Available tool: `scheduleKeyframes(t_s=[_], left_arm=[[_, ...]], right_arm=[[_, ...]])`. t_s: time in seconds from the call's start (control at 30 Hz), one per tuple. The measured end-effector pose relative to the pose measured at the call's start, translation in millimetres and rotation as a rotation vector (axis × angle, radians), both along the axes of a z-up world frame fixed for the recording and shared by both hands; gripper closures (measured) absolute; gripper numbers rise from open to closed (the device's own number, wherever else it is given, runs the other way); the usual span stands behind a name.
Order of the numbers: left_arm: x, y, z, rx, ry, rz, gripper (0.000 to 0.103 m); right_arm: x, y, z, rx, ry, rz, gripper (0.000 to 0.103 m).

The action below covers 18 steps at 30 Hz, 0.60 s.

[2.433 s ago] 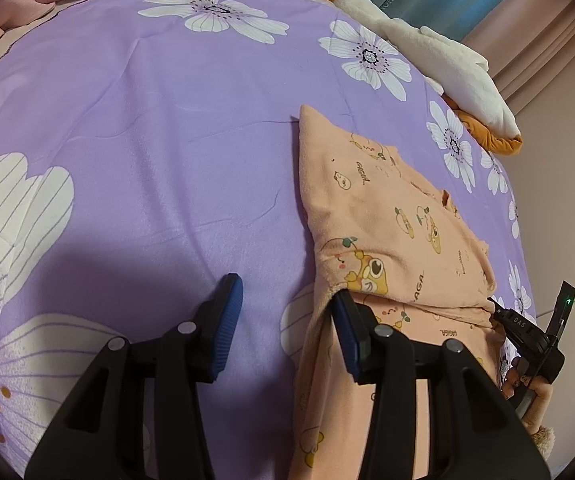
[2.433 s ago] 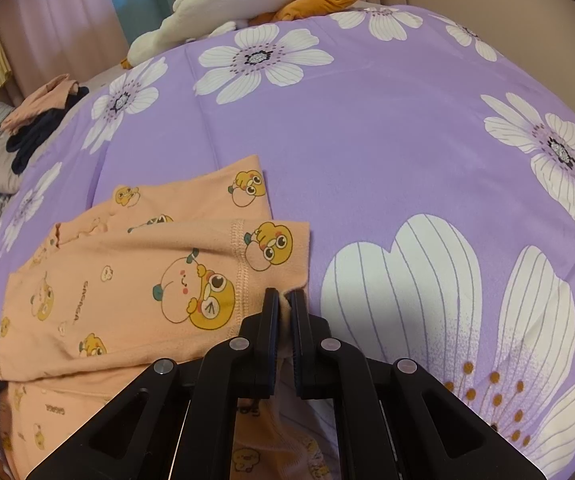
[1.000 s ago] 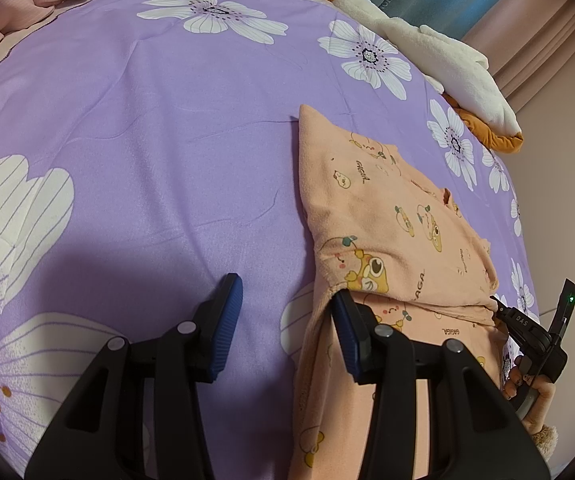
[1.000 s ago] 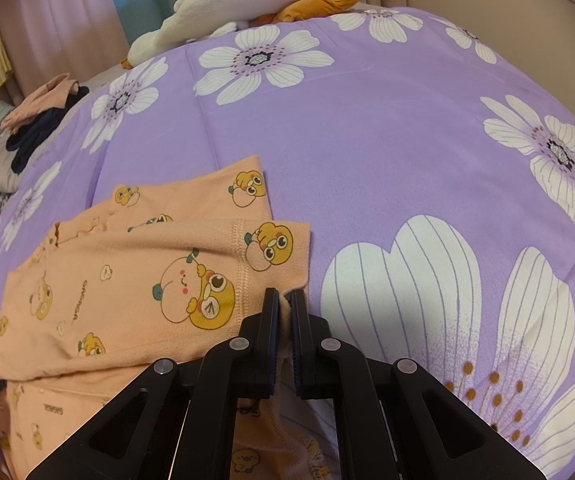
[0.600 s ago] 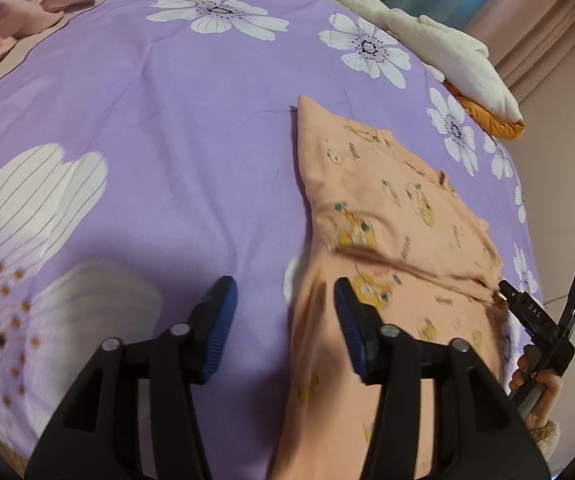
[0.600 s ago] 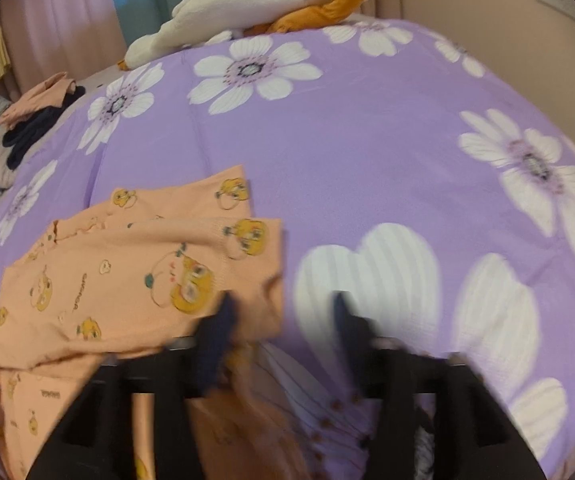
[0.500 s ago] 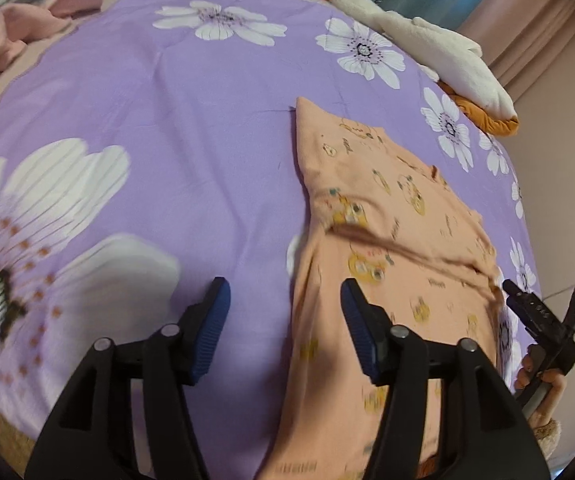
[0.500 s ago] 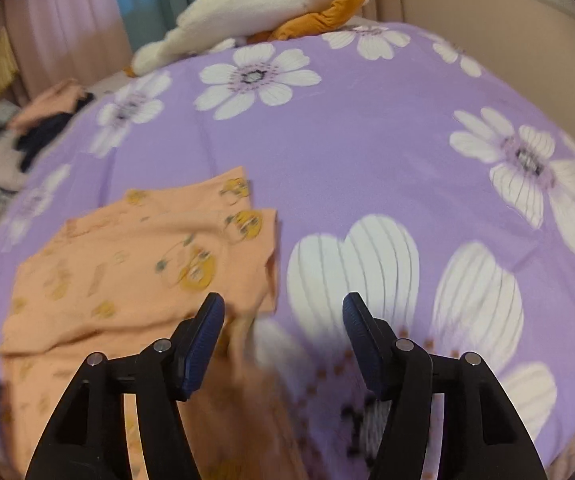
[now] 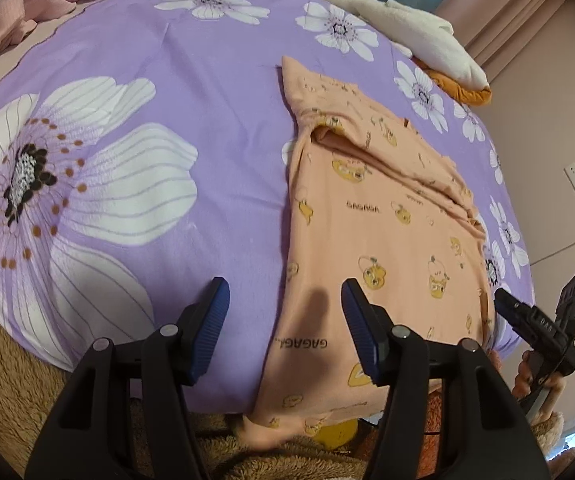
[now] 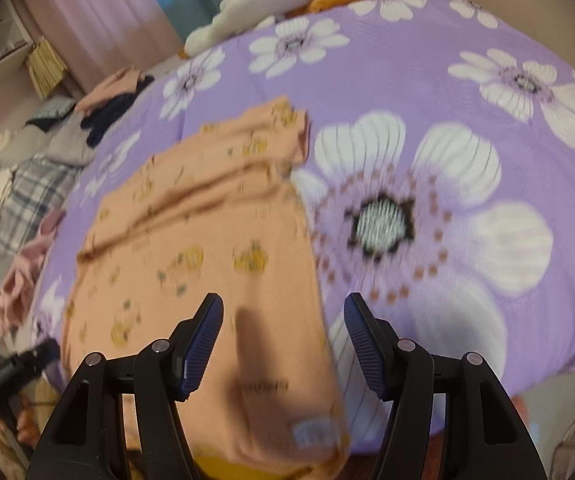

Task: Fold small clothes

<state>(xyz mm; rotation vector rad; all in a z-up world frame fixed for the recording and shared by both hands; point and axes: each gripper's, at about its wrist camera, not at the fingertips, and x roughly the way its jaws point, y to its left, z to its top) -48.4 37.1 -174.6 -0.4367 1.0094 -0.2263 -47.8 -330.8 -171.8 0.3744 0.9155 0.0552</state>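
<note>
The left gripper (image 9: 283, 312) is standing open and holding nothing, above the near edge of the orange garment (image 9: 383, 220). The right gripper (image 10: 283, 322) is also released, its jaws apart over the same garment (image 10: 207, 248). The garment is lying partly folded on the purple flowered bedspread (image 9: 127, 80), its end hanging over the bed edge. Beyond the garment a soft white plush toy (image 9: 403, 28) is lying.
</note>
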Motion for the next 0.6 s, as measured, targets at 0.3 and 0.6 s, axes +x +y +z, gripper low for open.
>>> scheduleKeyframes(t_s=[0.3,0.6], left_arm=[[-2,1,-12,-0.129,0.009,-0.024,0.047],[9,-2,-19,-0.282,0.027,-0.021,0.055]], right_arm=[[-16,7,-7,0.000,0.005,0.015,0.041],[-12,25,-15,0.037,0.002,0.086,0.059]])
